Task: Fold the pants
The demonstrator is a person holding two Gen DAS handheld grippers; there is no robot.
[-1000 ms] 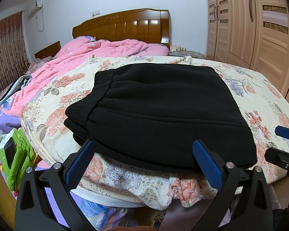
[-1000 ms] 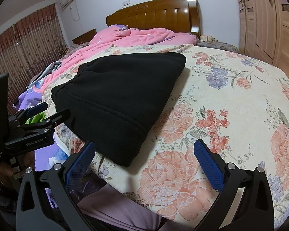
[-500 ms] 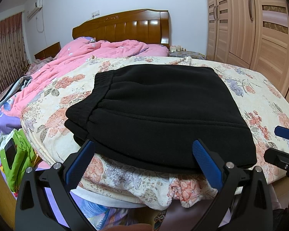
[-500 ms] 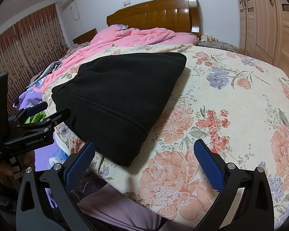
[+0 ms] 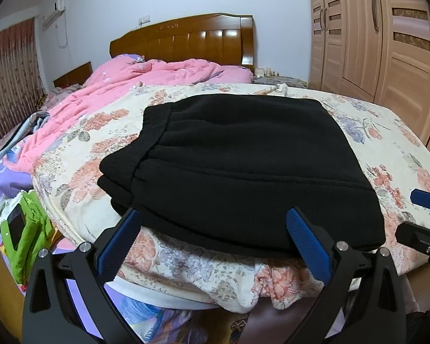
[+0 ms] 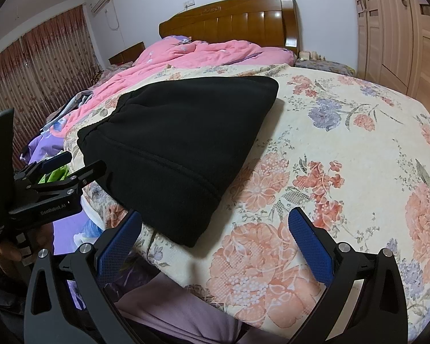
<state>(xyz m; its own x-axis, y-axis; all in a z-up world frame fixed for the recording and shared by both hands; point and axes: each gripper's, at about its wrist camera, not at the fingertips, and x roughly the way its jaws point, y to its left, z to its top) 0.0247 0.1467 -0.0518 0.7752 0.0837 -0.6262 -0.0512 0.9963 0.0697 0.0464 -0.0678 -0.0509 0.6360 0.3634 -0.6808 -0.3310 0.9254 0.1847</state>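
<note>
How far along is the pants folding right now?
Done, it seems: the black pants lie as a compact, layered rectangle on the floral bedspread. In hand: nothing; the left gripper and right gripper are open and empty. Left: perhaps nothing.

The left gripper [image 5: 212, 240] hovers level at the bed's near edge, its blue-padded fingers spread wide and holding nothing. The right gripper [image 6: 215, 240] hovers just beside it, equally spread and empty.

pants [image 6: 180, 143]: folded, on bedspread [image 6: 344, 149] | right gripper [image 6: 215, 235]: spread, empty
</note>
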